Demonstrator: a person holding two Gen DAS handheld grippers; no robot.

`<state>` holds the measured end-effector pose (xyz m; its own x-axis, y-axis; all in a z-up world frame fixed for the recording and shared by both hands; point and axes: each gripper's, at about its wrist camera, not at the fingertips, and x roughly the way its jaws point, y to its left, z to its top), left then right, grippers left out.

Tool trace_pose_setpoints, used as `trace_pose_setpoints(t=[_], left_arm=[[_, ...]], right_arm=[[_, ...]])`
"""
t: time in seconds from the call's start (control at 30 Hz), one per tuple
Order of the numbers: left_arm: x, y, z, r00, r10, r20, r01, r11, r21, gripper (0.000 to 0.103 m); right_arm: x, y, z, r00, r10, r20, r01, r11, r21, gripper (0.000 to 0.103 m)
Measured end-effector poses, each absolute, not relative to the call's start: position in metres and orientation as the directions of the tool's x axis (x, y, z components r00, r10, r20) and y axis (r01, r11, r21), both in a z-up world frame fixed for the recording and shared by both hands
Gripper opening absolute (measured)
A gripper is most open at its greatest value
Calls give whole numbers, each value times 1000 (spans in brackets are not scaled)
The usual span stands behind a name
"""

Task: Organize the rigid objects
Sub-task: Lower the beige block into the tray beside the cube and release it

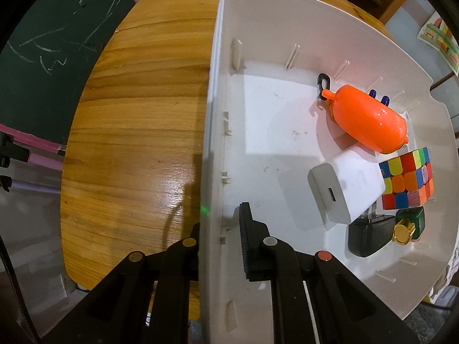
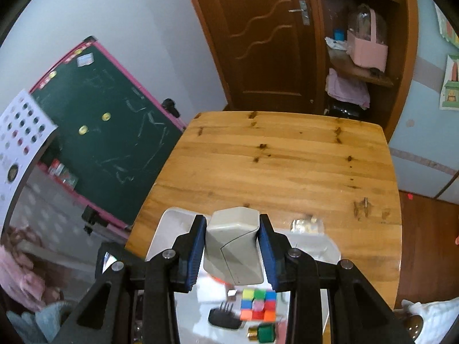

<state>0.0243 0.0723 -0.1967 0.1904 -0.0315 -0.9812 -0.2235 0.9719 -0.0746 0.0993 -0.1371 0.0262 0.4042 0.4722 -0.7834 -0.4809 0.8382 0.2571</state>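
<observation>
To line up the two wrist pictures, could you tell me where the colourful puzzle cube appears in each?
Left wrist: puzzle cube at right, inside the white bin, beside the white charger.
Right wrist: puzzle cube at bottom centre, below the held white block.
Shared landmark: the green bottle next to the cube.

One white bin (image 1: 287, 14) sits on one desk (image 1: 137, 114). In the bin: one orange case (image 1: 367, 120), one puzzle cube (image 1: 407, 180), two chargers, white (image 1: 344, 186) and black (image 1: 367, 238), one green bottle (image 1: 410, 223).
</observation>
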Motion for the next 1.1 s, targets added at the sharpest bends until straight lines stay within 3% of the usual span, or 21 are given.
trace_pose_setpoints(t=[0.33,1.1], left_arm=[[26,73,-196,185,-34,-982,-229,971,-76,12],[26,80,-201,177,-30,-984,-243,967,-73,13]], right_arm=[[36,-144,1,409,465,-785,-525,824,215,36],[21,-129,-112,223,337,-915,-500,845,189,37]])
